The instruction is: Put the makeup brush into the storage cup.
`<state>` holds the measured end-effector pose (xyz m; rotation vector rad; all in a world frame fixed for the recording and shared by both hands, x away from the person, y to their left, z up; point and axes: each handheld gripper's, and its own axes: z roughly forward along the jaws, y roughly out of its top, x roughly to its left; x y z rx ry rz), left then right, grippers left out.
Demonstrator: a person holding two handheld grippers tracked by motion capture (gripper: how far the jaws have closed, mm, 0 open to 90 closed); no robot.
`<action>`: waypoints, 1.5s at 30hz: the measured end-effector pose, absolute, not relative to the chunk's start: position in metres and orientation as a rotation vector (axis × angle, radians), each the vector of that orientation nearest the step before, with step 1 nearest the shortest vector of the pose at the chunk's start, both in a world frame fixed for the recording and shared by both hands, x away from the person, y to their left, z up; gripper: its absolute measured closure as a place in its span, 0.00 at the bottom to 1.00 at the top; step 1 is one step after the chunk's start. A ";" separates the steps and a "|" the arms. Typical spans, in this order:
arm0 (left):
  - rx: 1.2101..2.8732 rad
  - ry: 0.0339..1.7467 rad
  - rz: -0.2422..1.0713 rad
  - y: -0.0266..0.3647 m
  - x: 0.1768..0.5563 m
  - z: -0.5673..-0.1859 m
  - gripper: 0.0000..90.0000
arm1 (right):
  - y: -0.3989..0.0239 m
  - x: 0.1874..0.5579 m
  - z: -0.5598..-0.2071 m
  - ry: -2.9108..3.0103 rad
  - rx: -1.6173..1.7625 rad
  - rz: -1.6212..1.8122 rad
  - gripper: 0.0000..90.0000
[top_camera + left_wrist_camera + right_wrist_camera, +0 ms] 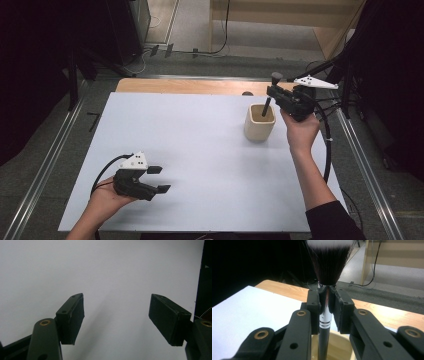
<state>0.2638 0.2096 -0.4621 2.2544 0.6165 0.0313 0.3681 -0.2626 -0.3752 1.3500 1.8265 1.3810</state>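
Looks like the step here is dropping the brush (327, 290) into the cup (259, 122), handle first. The right gripper (274, 92) is clamped tight on the metal ferrule just under the bristles, and in the high view the handle already pokes down past the cup's rim, near the far right of the white board (190, 145). Bristles point up.

Next move, I'd guess: lower a bit more until the handle bottoms out, then let the jaws go and lift straight up so the cup doesn't tip. It's light-looking, so a sideways pull could knock it over.

The left gripper (159, 179) is idle at the near left, jaws wide with nothing between them, just bare board under it.

Hard to tell: whether the handle tip touches the cup's bottom. The inside is mostly hidden, and the brush top is cut off and blurry in the right gripper view.
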 end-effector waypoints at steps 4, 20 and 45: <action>2.253 0.617 0.031 0.210 0.264 -0.462 0.32 | -0.261 0.371 -0.380 1.826 1.358 1.361 0.86; 2.250 0.620 0.031 0.210 0.263 -0.462 0.32 | -0.257 0.378 -0.402 1.861 1.393 1.336 0.86; 2.250 0.615 0.036 0.210 0.263 -0.461 0.32 | -0.254 0.377 -0.414 1.901 1.406 1.303 0.86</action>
